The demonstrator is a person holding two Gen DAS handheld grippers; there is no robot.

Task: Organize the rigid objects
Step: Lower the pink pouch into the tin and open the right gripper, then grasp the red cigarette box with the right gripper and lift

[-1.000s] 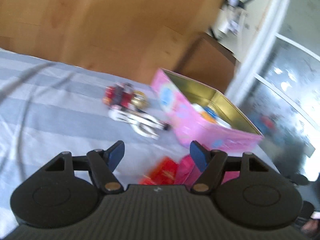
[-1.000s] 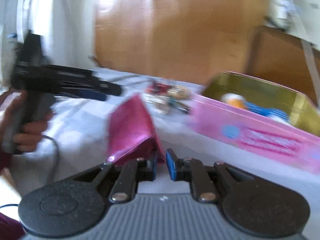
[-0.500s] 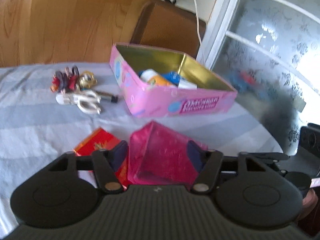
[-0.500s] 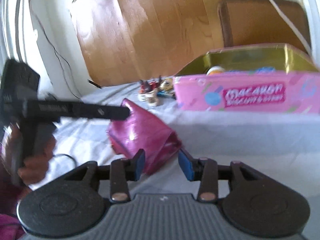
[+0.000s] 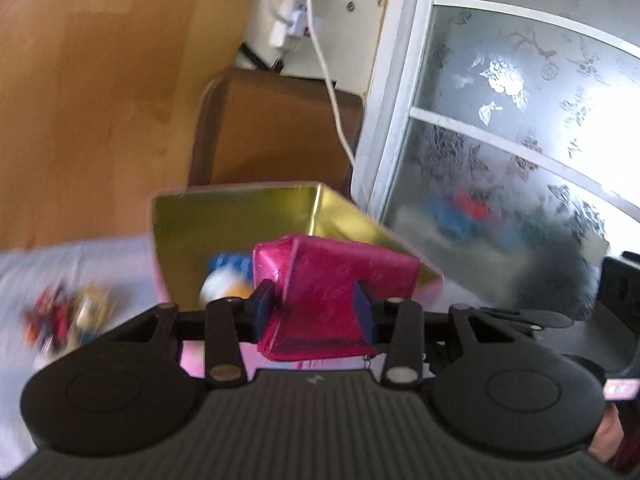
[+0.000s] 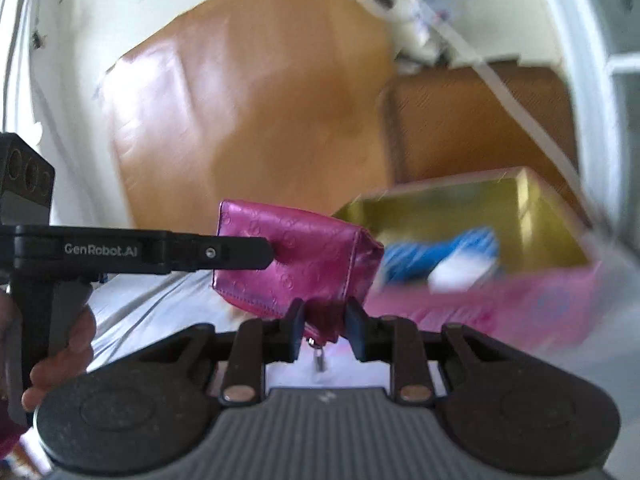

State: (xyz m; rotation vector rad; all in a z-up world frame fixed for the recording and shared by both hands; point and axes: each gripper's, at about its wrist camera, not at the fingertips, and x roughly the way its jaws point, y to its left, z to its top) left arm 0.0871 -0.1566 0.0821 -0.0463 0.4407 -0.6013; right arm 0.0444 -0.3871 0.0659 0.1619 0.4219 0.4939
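Note:
A shiny magenta purse (image 5: 332,292) is held in the air in front of the pink tin box (image 5: 224,224) with a gold inside. My left gripper (image 5: 314,312) is shut on the purse across its width. My right gripper (image 6: 323,330) is shut on the purse's lower corner; the purse also shows in the right wrist view (image 6: 296,264), with the left gripper's finger (image 6: 224,254) on its side. The box (image 6: 472,216) holds a blue and white item (image 6: 444,260).
Small trinkets (image 5: 68,316) lie blurred on the grey striped cloth left of the box. A wooden headboard (image 5: 100,80), a brown chair (image 5: 272,132) and a frosted glass door (image 5: 520,140) stand behind. A white cable (image 5: 332,80) hangs down behind the box.
The purse has been lifted off the cloth and carried up toward the box. My left gripper closed on it, and my right gripper closed on its corner.

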